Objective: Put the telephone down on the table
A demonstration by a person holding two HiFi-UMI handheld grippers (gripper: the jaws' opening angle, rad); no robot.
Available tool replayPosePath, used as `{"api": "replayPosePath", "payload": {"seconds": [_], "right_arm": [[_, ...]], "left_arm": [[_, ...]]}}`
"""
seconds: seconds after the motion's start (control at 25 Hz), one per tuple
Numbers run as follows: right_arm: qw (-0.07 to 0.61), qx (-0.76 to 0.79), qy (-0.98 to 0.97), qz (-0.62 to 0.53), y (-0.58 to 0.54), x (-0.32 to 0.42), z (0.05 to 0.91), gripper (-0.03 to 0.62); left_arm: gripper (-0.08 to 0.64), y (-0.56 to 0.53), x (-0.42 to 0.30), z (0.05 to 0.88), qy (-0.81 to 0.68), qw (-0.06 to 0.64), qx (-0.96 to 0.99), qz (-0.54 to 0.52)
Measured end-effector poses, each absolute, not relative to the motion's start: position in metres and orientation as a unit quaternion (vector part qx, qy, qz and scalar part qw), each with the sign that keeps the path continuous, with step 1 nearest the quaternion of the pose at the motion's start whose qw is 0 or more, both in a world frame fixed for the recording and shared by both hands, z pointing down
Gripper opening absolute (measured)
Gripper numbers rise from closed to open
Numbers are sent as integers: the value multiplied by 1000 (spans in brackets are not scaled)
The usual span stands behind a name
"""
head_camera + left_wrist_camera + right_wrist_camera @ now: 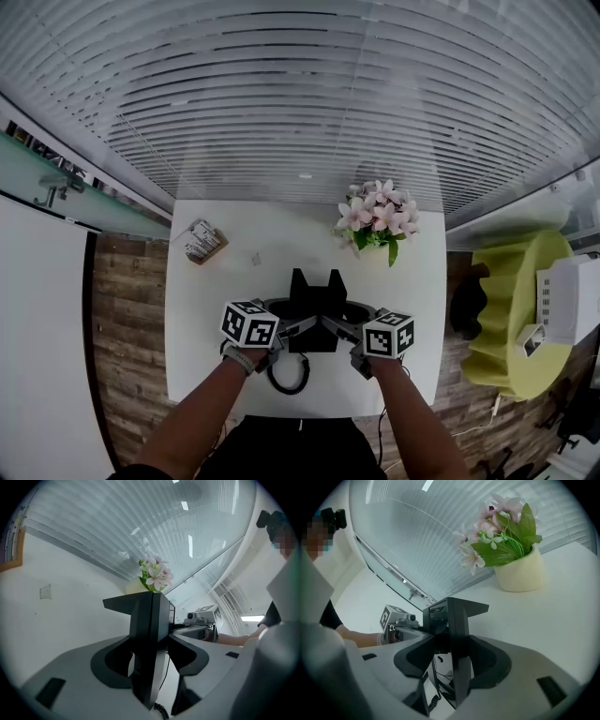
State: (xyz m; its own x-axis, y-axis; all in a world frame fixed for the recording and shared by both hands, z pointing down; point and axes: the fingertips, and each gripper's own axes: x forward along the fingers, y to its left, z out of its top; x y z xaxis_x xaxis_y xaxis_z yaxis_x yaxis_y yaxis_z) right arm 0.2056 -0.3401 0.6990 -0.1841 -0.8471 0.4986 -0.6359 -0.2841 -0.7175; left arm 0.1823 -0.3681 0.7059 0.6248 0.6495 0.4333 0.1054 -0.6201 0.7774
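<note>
A black telephone (317, 300) hangs just over the white table (208, 319), gripped from both sides. My left gripper (294, 328) is shut on its left edge, my right gripper (339, 328) on its right edge. In the left gripper view the telephone's (151, 620) dark side panel stands upright between the grey jaws of the left gripper (151, 660). The right gripper view shows the telephone (454, 625) clamped the same way in the right gripper (452, 660), with the other gripper's marker cube (390, 616) behind it. A coiled cord (289, 377) droops below the telephone near the table's front edge.
A cream pot of pink flowers (377, 220) stands at the table's back right. A small brown-and-white object (203, 241) lies at the back left, a tiny pale piece (255, 259) beside it. A yellow-green seat (516, 319) stands to the right on the wooden floor.
</note>
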Motion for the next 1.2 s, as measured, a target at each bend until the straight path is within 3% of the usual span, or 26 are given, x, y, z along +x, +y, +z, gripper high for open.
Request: {"api": "replayPosePath", "payload": {"seconds": [0.6,1.2], "right_arm": [[127,-631,569,-511,-347,217,717,234],[146,-631,563,-513,-348,218,719,235]], "left_arm": [[242,-375,188,731,210,419,799,377],[242,-376,189,732,202,414,805,374]]}}
